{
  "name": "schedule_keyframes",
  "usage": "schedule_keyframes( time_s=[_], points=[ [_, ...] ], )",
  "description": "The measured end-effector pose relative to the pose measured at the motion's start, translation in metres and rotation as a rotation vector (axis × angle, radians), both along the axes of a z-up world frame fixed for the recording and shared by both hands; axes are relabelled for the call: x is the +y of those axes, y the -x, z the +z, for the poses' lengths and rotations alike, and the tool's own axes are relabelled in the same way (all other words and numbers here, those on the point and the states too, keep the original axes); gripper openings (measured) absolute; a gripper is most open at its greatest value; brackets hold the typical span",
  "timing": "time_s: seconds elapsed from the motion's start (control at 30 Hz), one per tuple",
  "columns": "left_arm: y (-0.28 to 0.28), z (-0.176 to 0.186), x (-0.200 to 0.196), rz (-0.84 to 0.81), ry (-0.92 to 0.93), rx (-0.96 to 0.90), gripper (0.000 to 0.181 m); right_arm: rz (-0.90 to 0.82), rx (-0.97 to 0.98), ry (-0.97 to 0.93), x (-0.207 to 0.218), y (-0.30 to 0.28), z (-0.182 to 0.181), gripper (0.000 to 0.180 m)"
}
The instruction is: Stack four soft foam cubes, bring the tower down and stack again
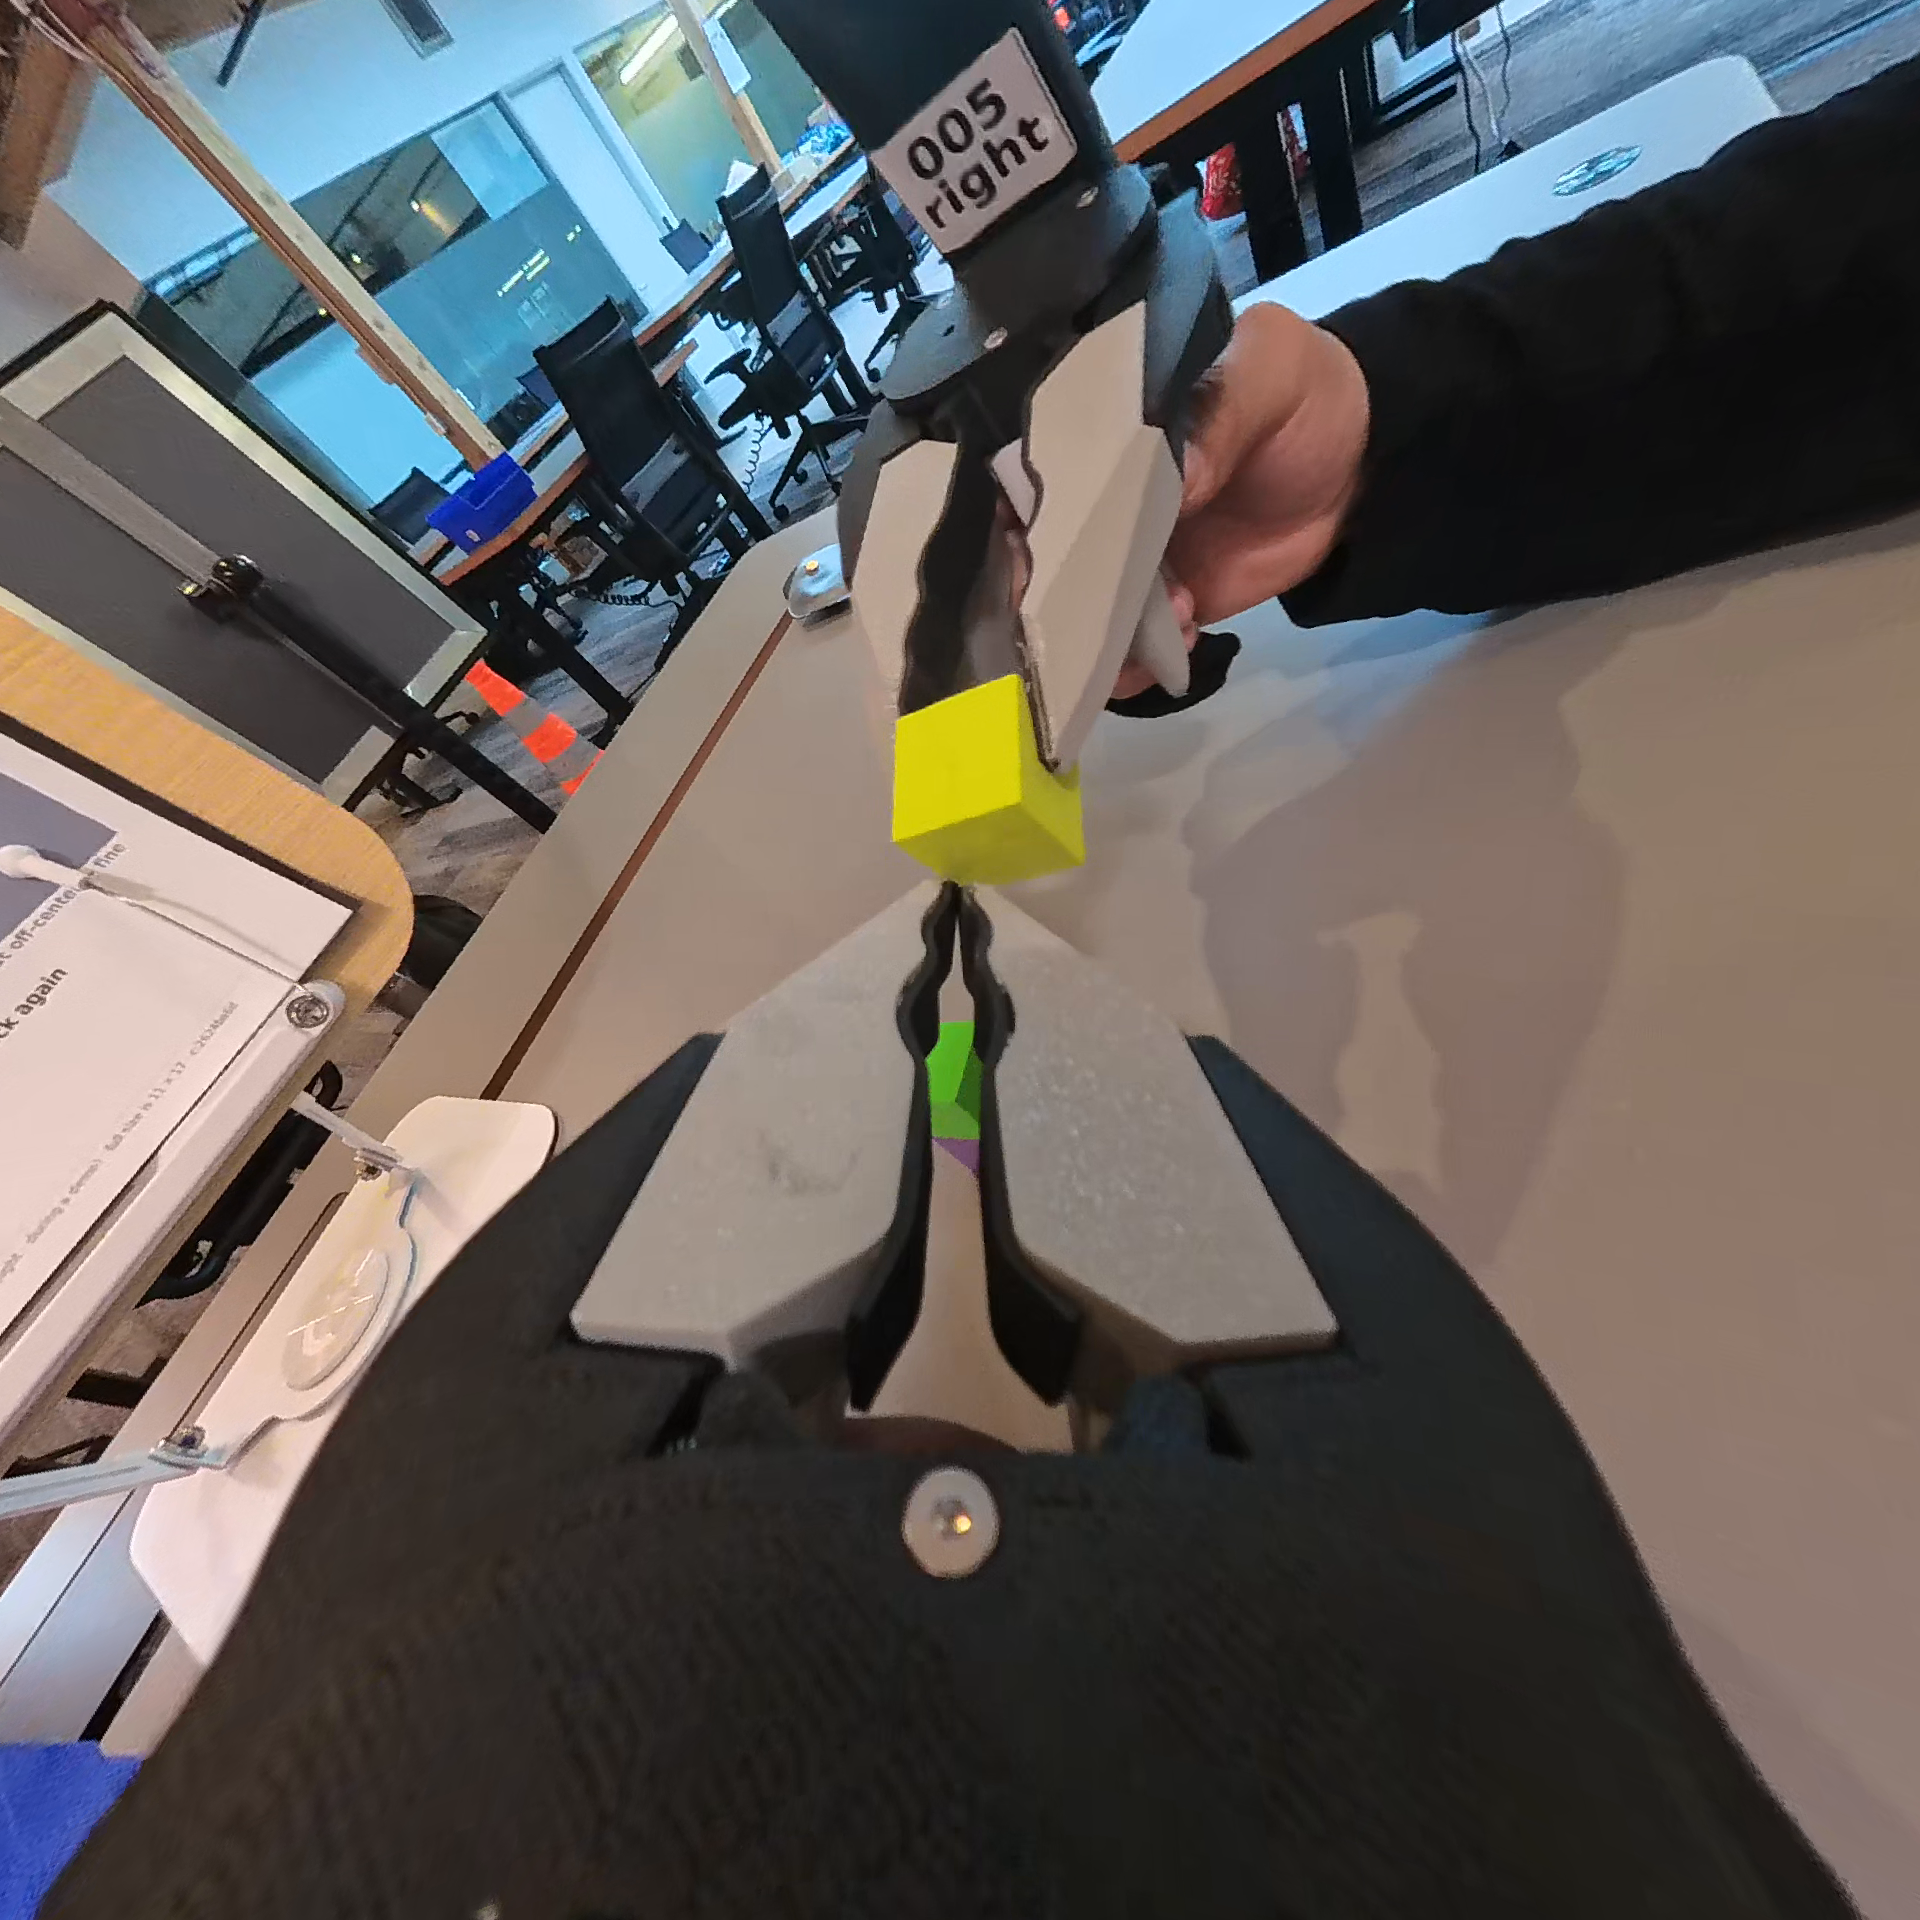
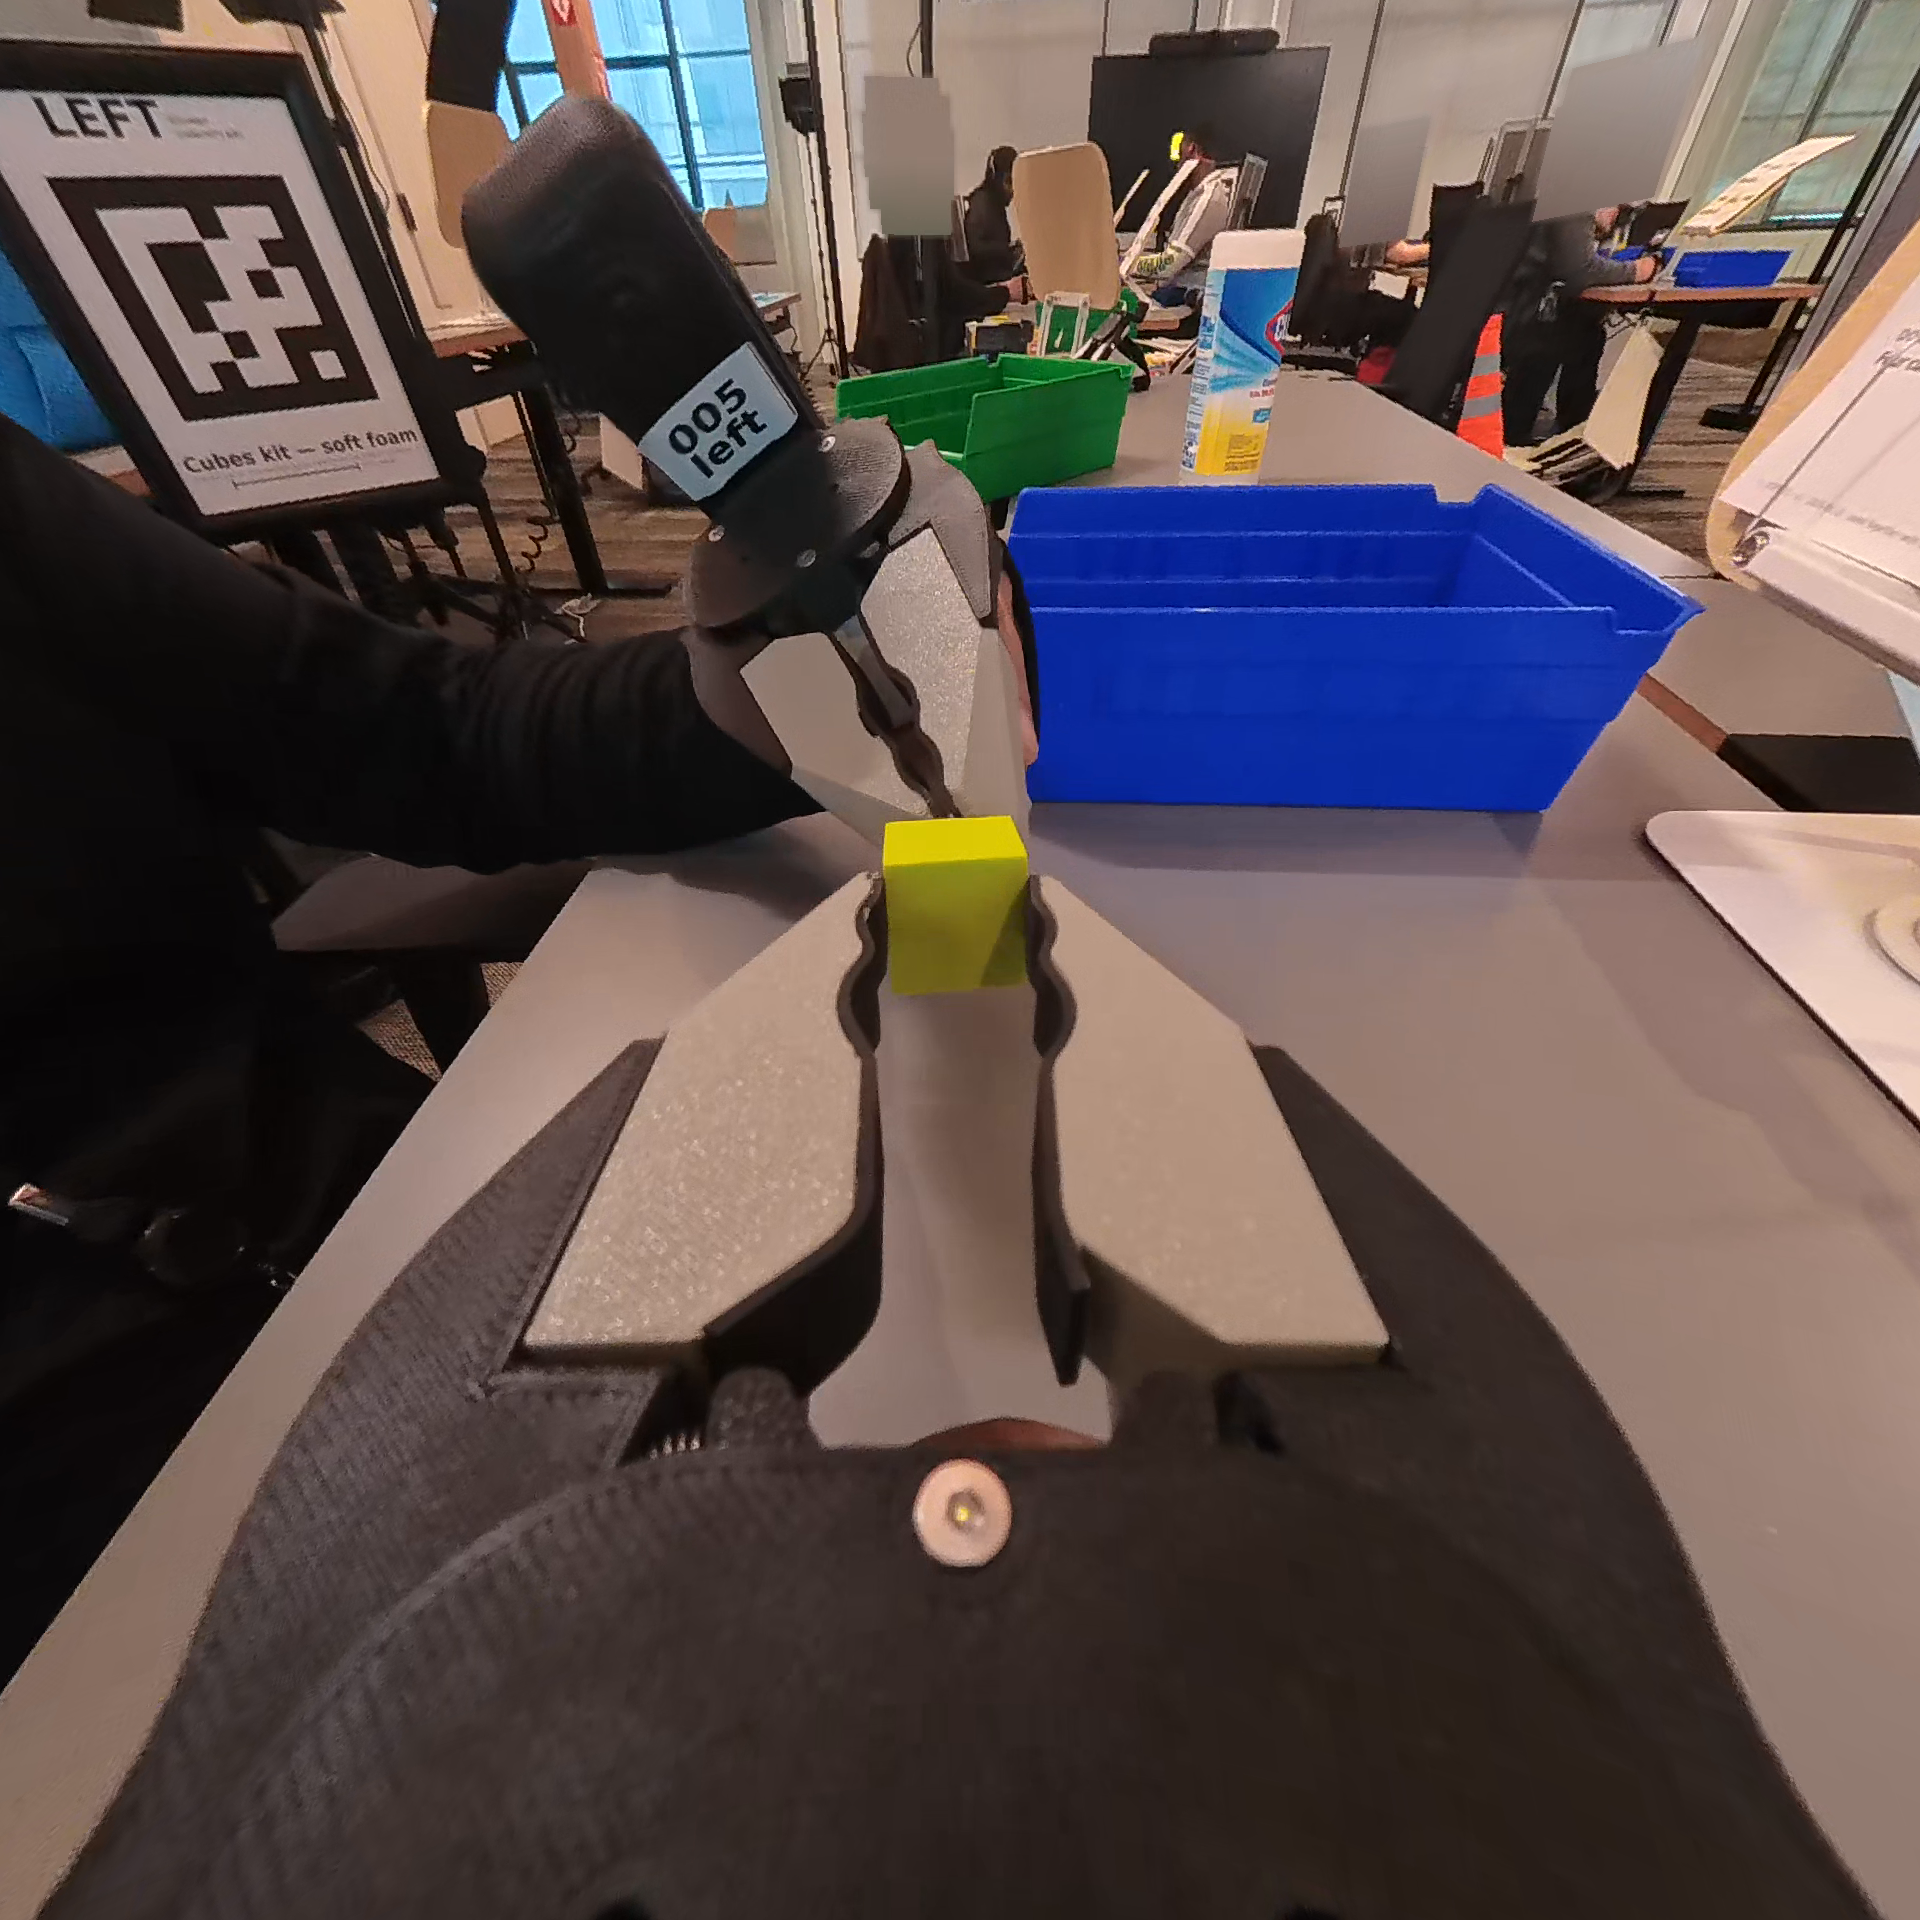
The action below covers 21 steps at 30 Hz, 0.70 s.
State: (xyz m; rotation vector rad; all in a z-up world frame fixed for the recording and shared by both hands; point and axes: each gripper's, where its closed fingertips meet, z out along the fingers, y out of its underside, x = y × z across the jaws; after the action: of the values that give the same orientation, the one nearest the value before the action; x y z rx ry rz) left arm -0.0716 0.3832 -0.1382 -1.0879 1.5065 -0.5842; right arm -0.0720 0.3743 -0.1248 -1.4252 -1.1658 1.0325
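One yellow cube [image 2: 954, 902], matte, sharp-edged, clamped

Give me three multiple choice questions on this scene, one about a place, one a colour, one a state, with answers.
1. The blue bin stands: A on the floor; B on the table; C on a chair.
2. The foam cube in the right tongs is: A red; B white; C yellow.
3. The left tongs are: A shut, empty; B wide open; C gripping a cube.
Answers: B, its base rests on the grey tabletop; C, the block between the tips is yellow; A, their tips meet with nothing between.
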Motion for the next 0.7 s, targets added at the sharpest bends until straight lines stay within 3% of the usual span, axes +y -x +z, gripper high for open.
schedule_keyframes(
  time_s=[0.7],
  points=[
    [0.001, 0.005, 0.001, 0.012, 0.002, -0.033, 0.000, -0.040, -0.035, 0.024, 0.010, -0.003, -0.013, 0.024]
  ],
)
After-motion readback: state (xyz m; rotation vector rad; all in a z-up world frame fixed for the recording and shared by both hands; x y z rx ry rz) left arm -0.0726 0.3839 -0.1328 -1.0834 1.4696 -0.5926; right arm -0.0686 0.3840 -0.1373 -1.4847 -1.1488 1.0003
